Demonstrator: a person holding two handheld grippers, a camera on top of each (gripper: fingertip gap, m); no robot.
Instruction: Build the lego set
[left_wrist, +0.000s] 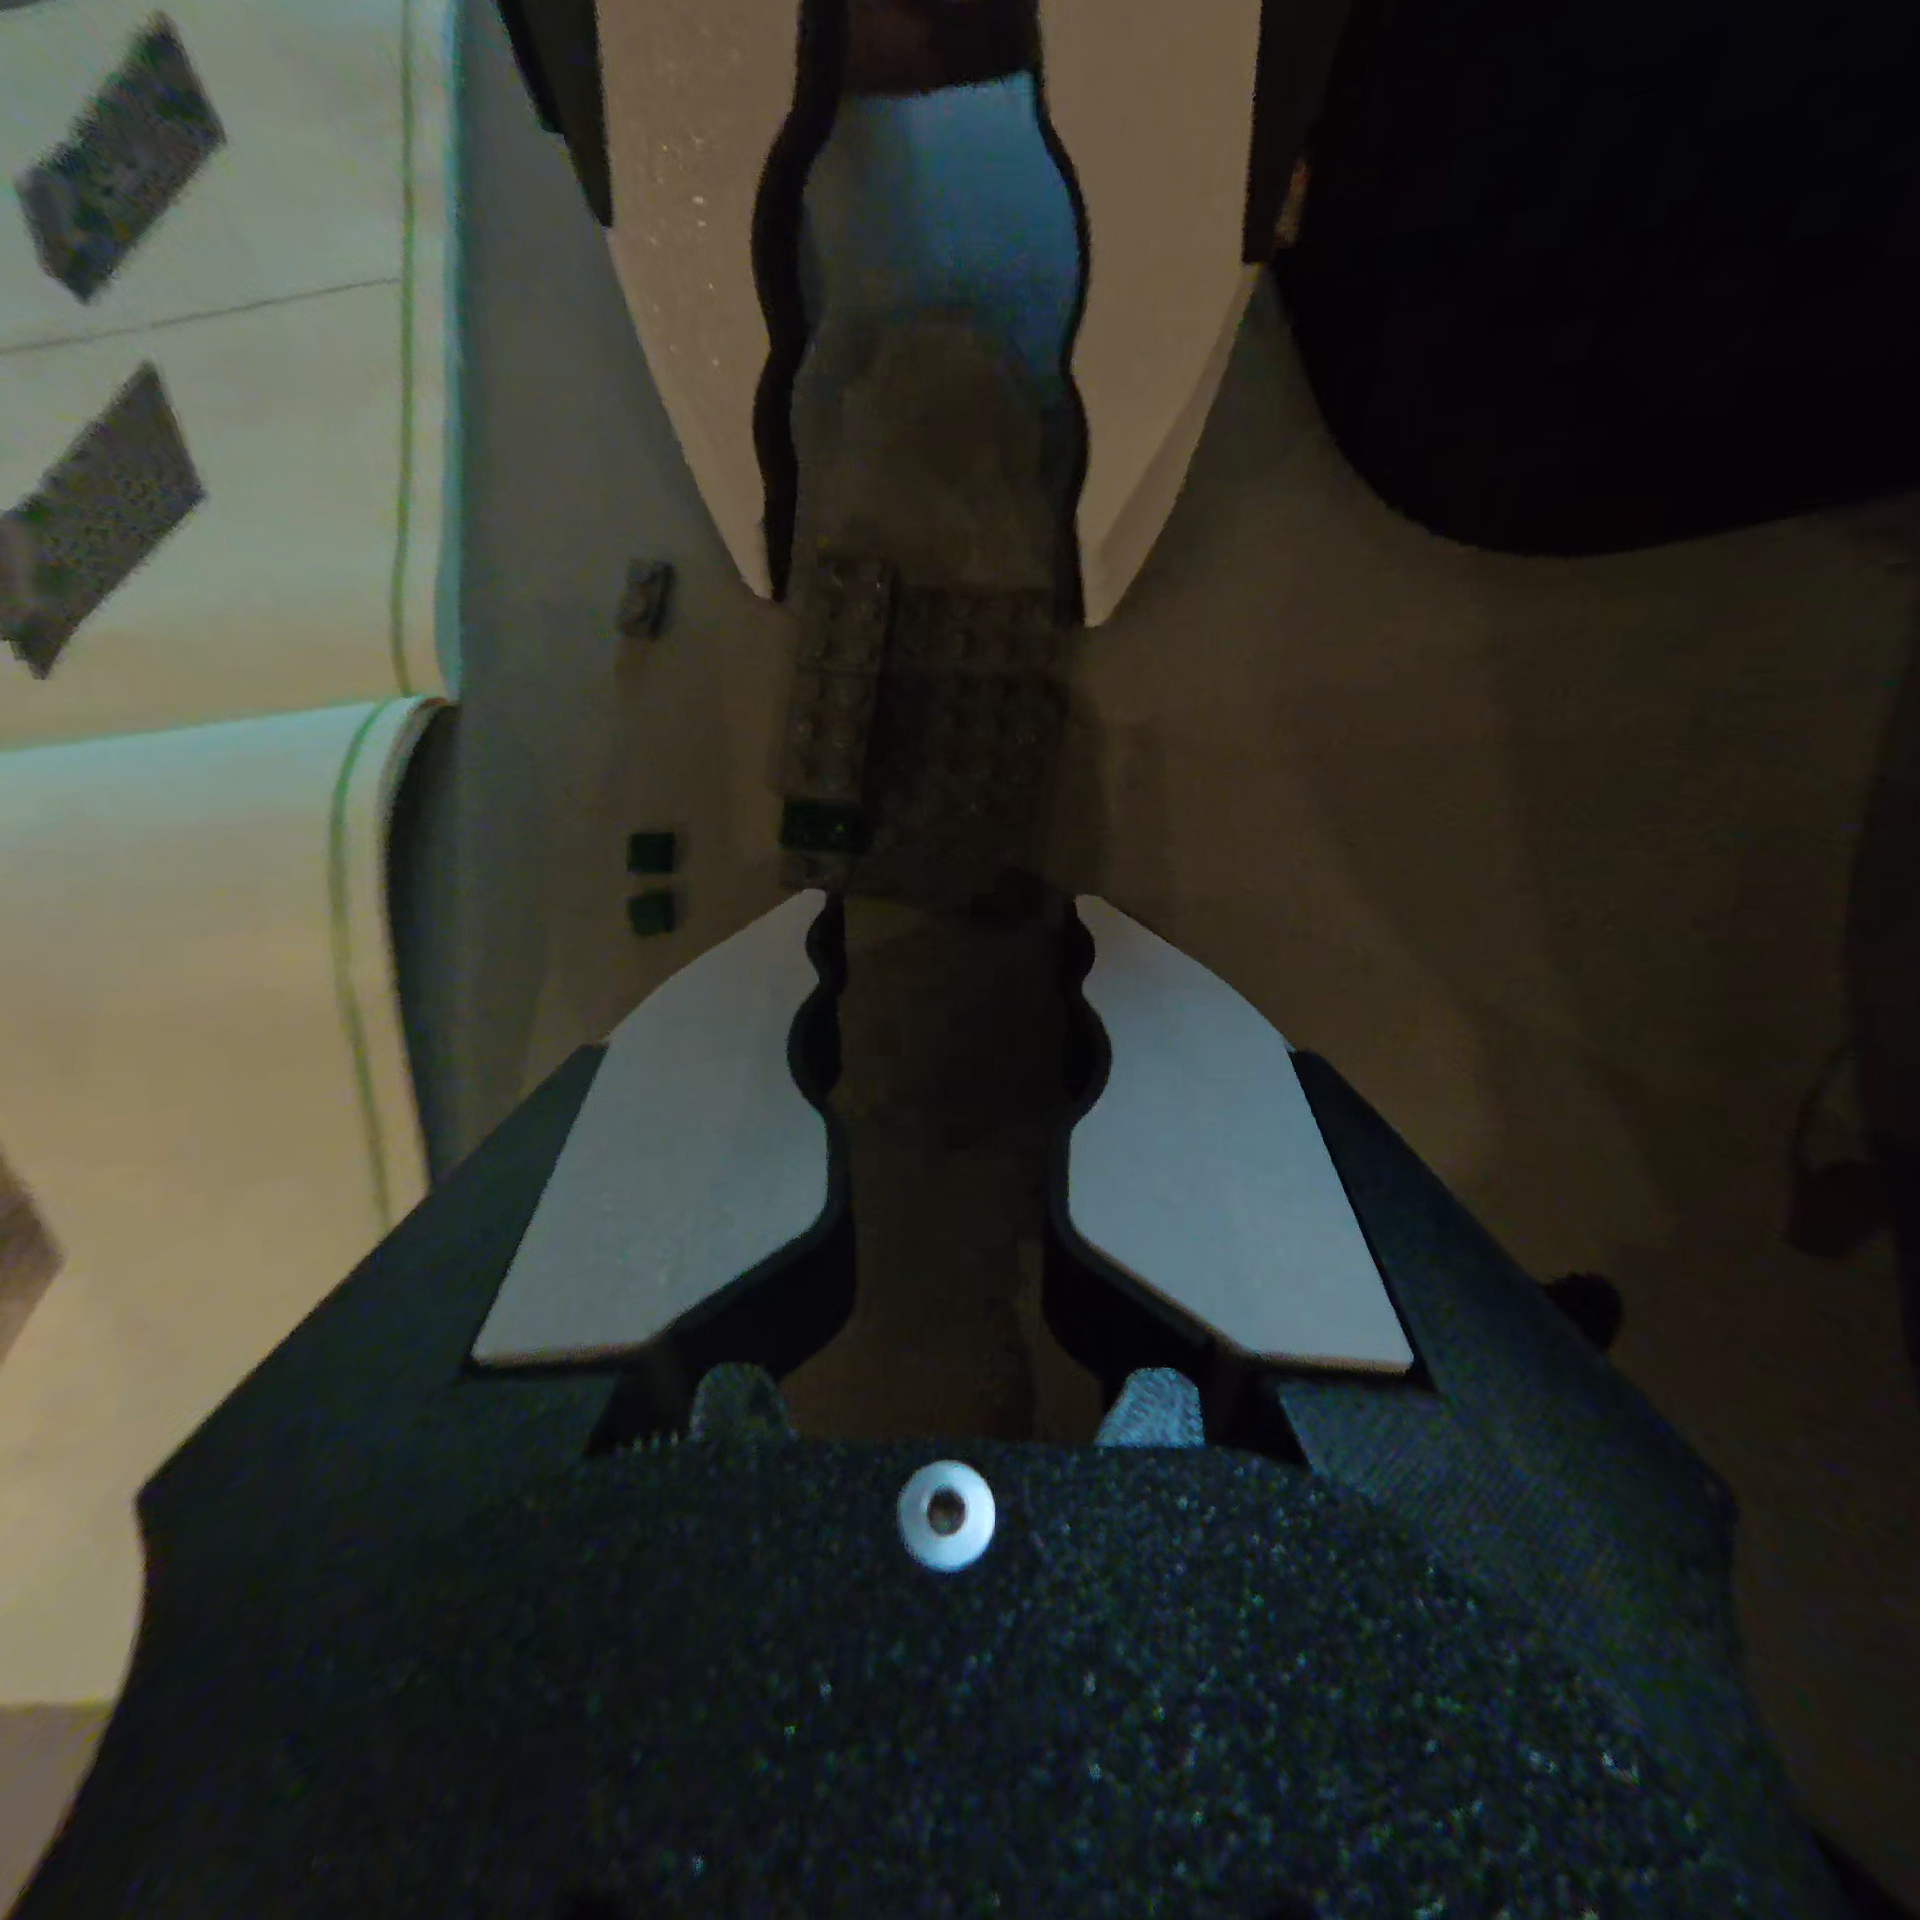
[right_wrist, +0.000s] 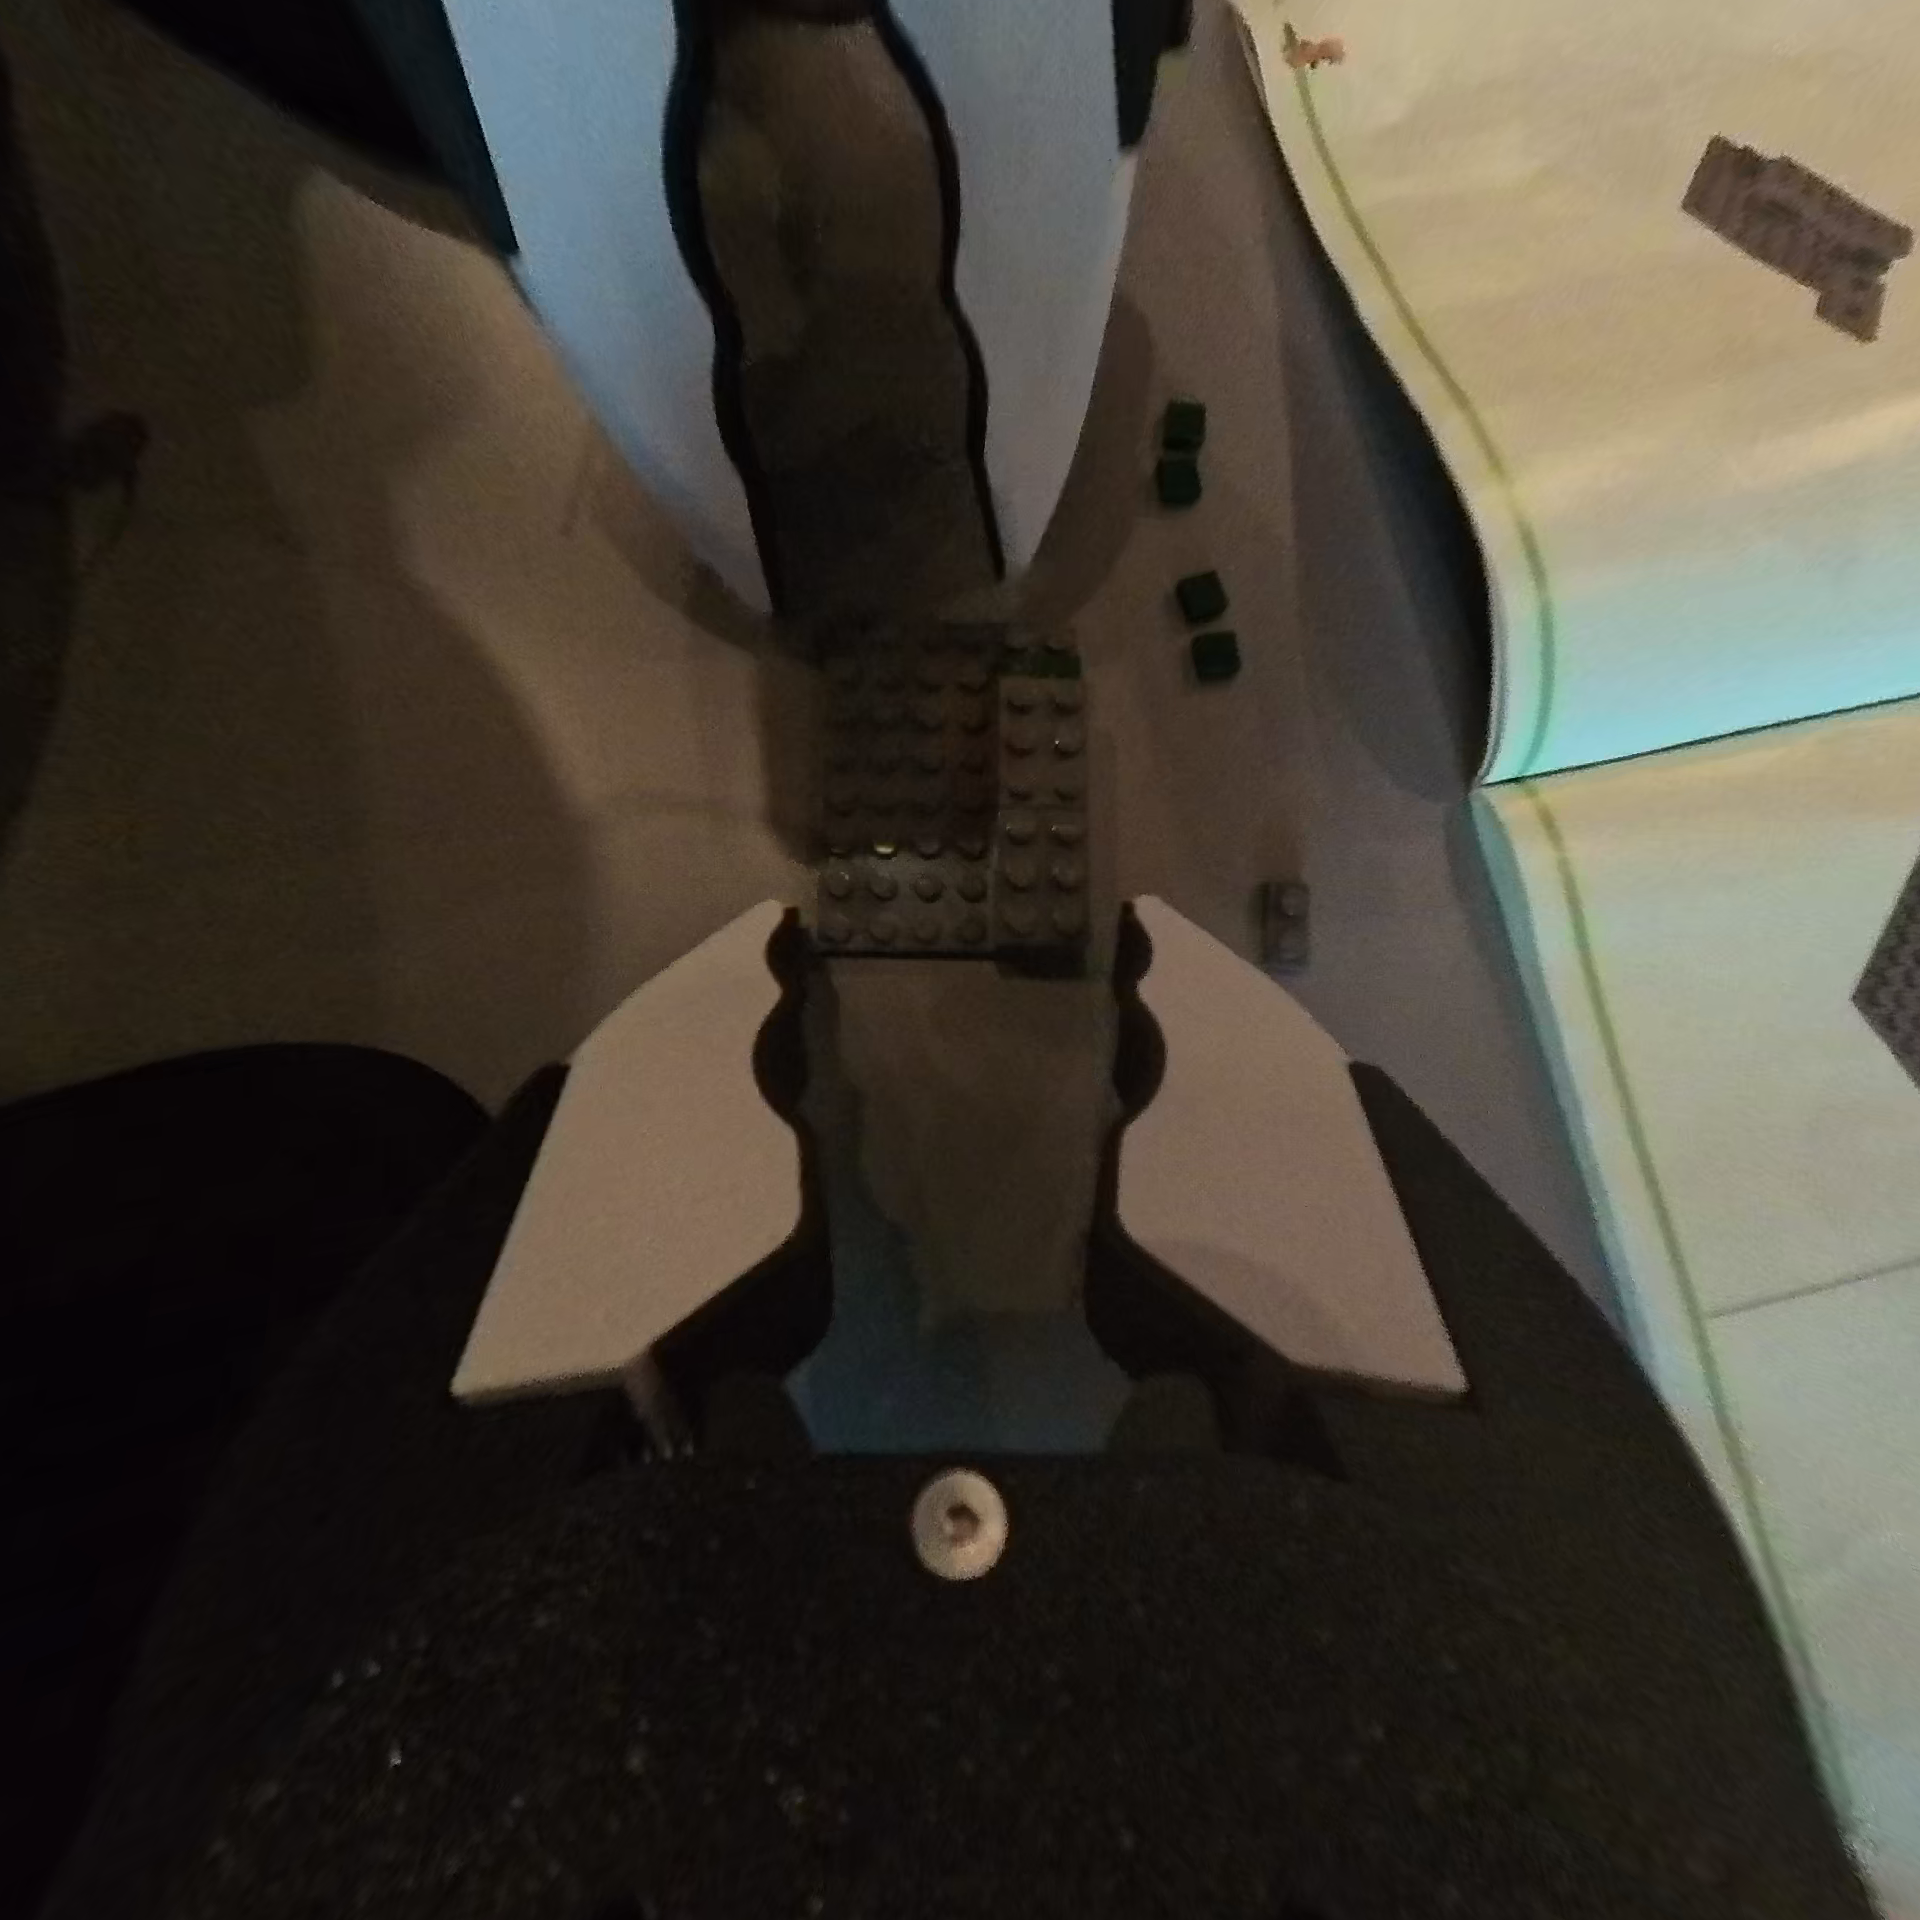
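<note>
Tongs (right_wrist: 951, 909) facing lego plate (right_wrist: 940, 790), lengthwise.

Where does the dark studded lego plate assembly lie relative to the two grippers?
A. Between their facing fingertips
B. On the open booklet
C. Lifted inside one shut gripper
A: the dark studded lego plate assembly lies between the right gripper and the left gripper opposite.

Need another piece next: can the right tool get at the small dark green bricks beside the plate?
Probably yes: the green bricks lie loose on bare table right of the plate, nothing over them. The right tool must leave the plate first.
</note>
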